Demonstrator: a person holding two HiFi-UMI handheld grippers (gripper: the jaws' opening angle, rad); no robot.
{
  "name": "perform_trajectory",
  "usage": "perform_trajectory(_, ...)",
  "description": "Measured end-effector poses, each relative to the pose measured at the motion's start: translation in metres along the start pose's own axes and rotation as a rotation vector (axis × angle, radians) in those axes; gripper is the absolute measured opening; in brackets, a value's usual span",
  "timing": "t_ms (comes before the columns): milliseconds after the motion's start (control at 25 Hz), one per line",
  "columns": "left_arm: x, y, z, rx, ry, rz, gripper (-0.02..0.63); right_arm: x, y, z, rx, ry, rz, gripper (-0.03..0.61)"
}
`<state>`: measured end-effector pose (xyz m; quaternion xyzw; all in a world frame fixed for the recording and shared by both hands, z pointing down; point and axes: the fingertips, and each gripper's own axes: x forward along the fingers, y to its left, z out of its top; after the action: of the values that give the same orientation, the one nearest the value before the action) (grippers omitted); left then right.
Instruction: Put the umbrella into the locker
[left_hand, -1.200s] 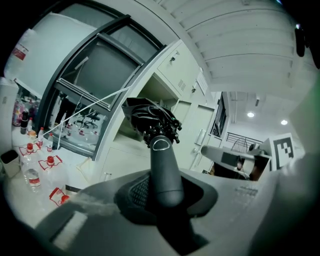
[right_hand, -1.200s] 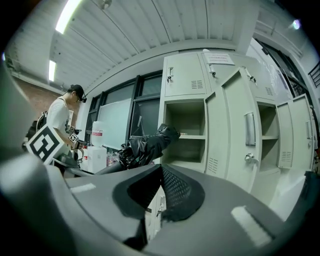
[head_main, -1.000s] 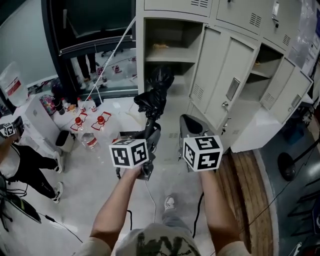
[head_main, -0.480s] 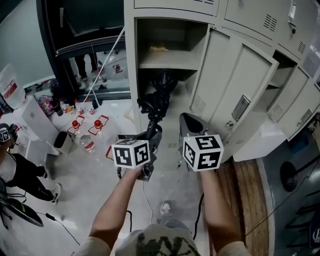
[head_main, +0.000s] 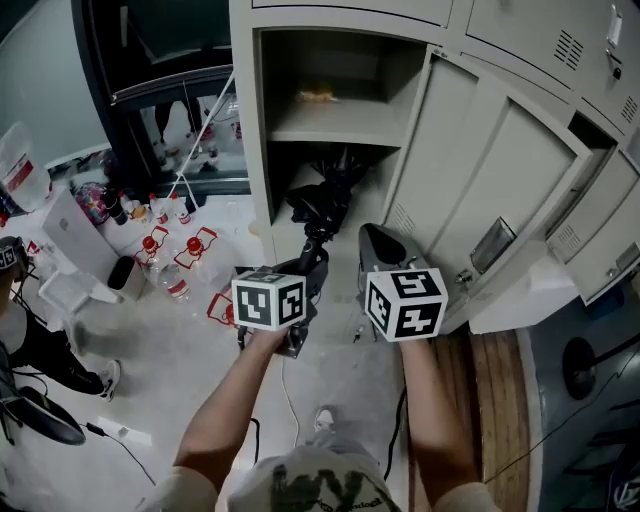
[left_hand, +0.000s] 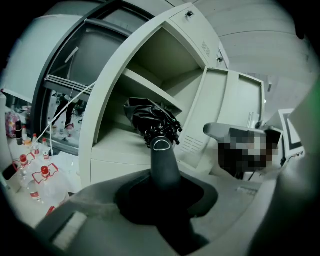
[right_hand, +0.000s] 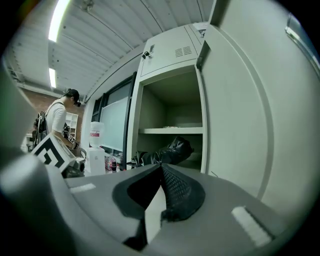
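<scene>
A folded black umbrella (head_main: 322, 195) points away from me, its bunched canopy reaching into the lower compartment of the open grey locker (head_main: 262, 150), below the shelf (head_main: 330, 133). My left gripper (head_main: 312, 262) is shut on the umbrella's dark handle (left_hand: 164, 165), which stands up between the jaws in the left gripper view with the canopy (left_hand: 150, 119) beyond it. My right gripper (head_main: 375, 245) hovers just right of the handle, shut and holding nothing. The right gripper view looks past its closed tips (right_hand: 160, 166) at the umbrella (right_hand: 169, 150) in the locker opening.
The locker door (head_main: 480, 190) swings open to the right, close to my right gripper. Water bottles (head_main: 175, 285) and red-capped bottles (head_main: 195, 245) stand on the floor at left. A person (head_main: 30, 330) is at the far left. A cable (head_main: 290, 385) runs across the floor.
Both grippers and the umbrella have moved forward toward the locker. The canopy has gone from in front of the opening to inside the lower compartment.
</scene>
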<state>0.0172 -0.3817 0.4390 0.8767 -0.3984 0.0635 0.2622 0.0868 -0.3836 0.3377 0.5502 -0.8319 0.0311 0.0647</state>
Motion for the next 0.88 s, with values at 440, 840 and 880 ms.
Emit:
perform_trajectory(440,0.036,0.025,0.053,0.046,-0.008,0.116,0.095,0.033,-0.017,-0.004,0.01,0.007,0.057,-0.005)
perform_trajectory(840,0.063,0.057,0.077,0.07,0.027,0.217,0.1,0.066,-0.02,-0.014,0.024,0.025,0.122,-0.005)
perform_trajectory(880,0.066,0.06,0.078,0.072,0.033,0.225,0.1,0.07,-0.021,-0.015,0.027,0.026,0.128,-0.005)
